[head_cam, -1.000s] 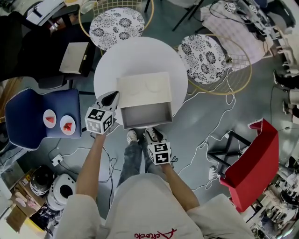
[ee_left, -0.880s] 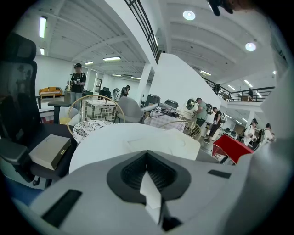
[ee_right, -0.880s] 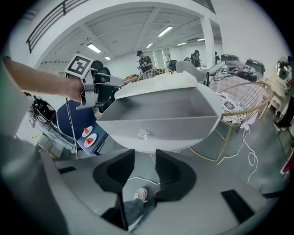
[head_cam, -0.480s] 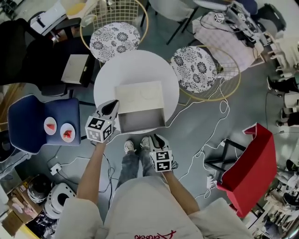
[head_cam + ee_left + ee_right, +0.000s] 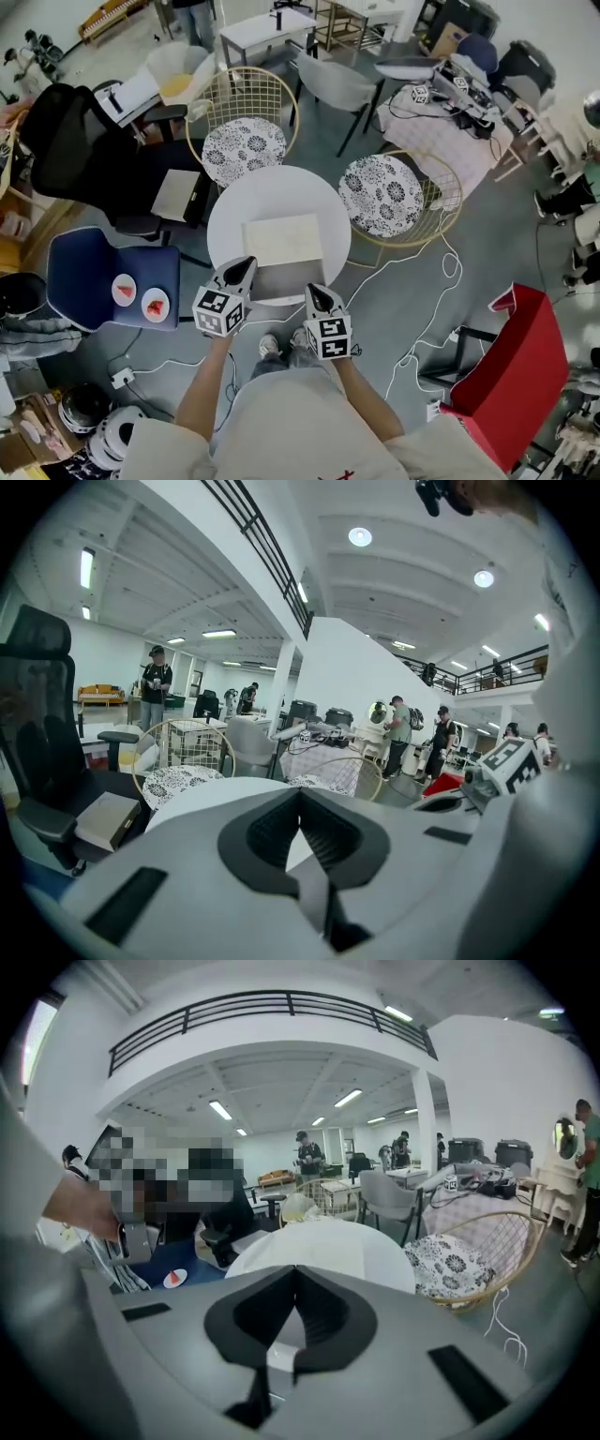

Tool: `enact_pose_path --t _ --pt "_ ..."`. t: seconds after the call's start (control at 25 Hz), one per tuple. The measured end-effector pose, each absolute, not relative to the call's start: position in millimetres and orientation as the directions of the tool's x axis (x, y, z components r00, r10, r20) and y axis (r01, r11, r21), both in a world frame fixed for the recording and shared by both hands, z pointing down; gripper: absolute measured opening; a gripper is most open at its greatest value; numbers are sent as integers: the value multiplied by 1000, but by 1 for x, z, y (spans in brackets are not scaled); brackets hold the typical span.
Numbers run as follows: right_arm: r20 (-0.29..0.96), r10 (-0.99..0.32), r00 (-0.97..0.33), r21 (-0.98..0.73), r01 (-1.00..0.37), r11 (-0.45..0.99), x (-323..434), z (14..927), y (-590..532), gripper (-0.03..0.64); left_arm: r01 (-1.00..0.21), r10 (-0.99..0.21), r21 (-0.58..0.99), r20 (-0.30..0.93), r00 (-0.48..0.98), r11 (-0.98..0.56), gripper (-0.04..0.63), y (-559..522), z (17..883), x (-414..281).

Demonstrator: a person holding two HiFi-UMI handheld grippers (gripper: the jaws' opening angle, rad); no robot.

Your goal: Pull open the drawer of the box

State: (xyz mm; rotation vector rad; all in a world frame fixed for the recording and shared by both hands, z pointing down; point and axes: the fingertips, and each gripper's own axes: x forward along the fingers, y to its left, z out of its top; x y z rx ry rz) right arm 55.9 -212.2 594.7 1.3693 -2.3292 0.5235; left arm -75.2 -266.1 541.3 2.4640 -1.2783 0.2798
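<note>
In the head view we see the round white table with the box lying flat on it. The drawer stands pulled out from the box's near side, toward the person, and reaches the table's near edge. Only this view shows the box and the drawer; in both gripper views the gripper bodies cover that area, and only a strip of white tabletop appears beyond the jaws. The head view places the left gripper just beside the drawer's front left corner and the right gripper just beside its front right corner. From above we cannot tell whether either tip touches the drawer, and we cannot read the jaws there. The left gripper view settles that side: the dark pads are pressed together tip to tip, with nothing between them. It also shows a black office chair at the left, people standing in the hall, and the marker cube of the other gripper at the right. The right gripper view shows its jaws likewise pressed together and empty. The two wire chairs stand beyond the table. The blue chair to the person's left carries two plates, which the head view shows in full; the right gripper view catches only one of them.
</note>
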Motion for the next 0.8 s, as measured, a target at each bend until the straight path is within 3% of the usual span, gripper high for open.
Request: enact_pose_path --t 0.48,0.8 --pt "284 -786 -550 -60 -828 558 48 489 -206 15 -849 -808 190 261 528 -493 12 -194 490 -48" --pt "229 -798 -558 -10 -821 571 35 464 -154 15 -844 -810 170 237 536 -508 12 -135 482 -45"
